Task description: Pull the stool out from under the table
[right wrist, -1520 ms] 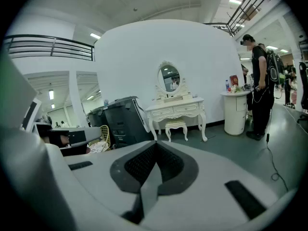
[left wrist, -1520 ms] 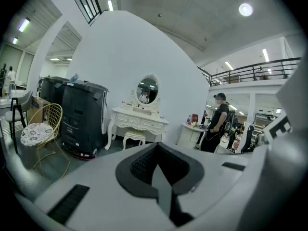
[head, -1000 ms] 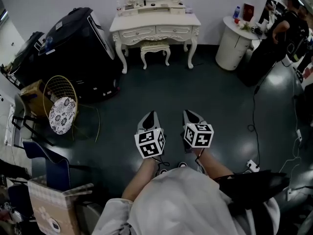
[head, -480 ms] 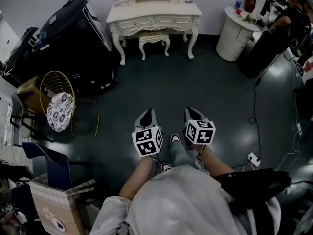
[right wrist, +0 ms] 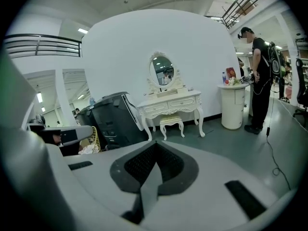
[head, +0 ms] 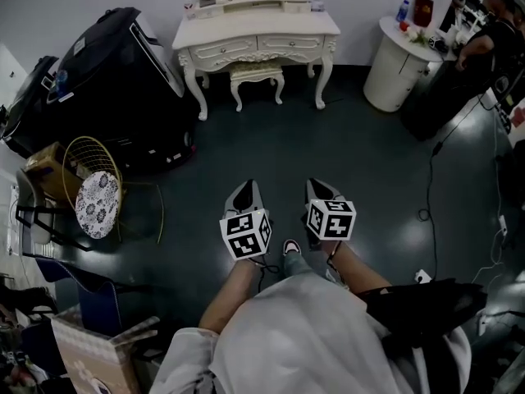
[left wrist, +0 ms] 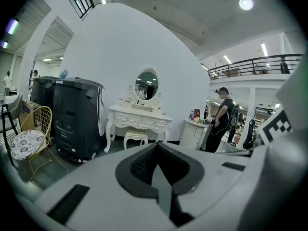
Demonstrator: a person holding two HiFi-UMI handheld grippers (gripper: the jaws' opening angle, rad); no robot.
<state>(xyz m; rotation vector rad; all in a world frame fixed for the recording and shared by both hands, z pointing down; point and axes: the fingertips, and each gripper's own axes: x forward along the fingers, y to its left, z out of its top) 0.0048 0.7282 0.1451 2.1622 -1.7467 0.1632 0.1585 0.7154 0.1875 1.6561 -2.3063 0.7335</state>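
A cream dressing desk stands against the far wall, with its matching stool tucked between the legs, well apart from the person. The left gripper and right gripper point toward it side by side, fingers pressed together and empty, seemingly because the stool is not yet within reach.
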